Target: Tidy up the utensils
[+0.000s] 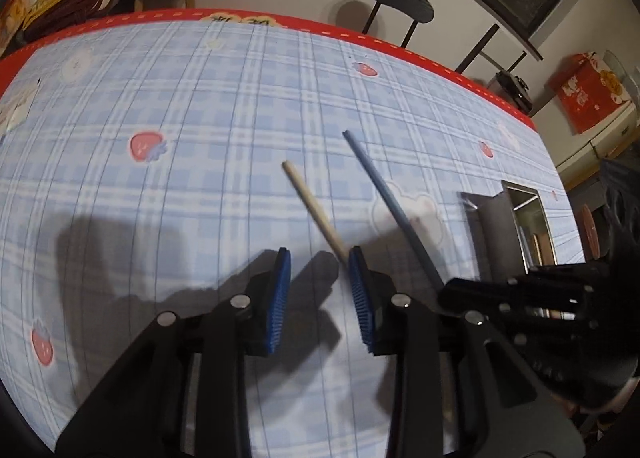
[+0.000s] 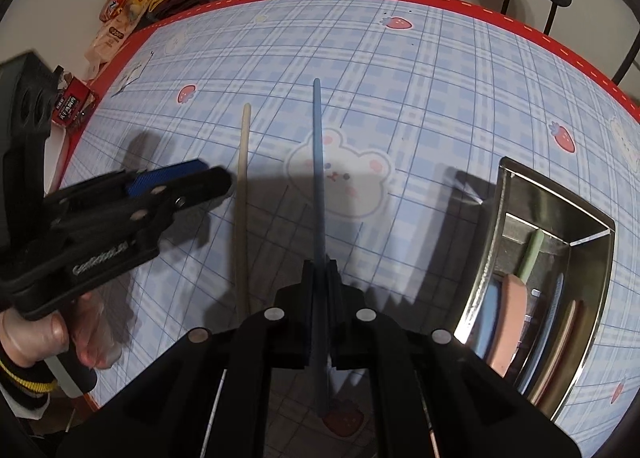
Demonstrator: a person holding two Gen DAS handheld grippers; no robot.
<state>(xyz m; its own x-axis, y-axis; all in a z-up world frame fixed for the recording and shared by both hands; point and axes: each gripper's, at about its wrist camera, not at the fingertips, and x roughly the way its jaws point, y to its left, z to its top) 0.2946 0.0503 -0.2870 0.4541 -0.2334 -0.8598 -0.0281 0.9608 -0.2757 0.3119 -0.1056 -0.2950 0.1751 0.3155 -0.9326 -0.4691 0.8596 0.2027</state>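
Observation:
My right gripper (image 2: 320, 270) is shut on a blue chopstick (image 2: 318, 158), which sticks out ahead of it over the plaid tablecloth. A beige chopstick (image 2: 243, 186) lies flat on the cloth to its left. In the left wrist view my left gripper (image 1: 320, 270) stands open just above the cloth with nothing between its blue pads. The beige chopstick (image 1: 312, 210) ends at the tip of its right pad. The right gripper (image 1: 448, 292) and the blue chopstick (image 1: 384, 198) show at the right. The left gripper (image 2: 208, 174) appears beside the beige chopstick.
A steel tray (image 2: 496, 226) holding several coloured utensils sits on the table at the right, seen as the tray (image 1: 486, 234) in the left wrist view too. Snack bags (image 2: 120, 18) lie off the far left corner. A black stool (image 1: 402, 4) stands beyond the red table edge.

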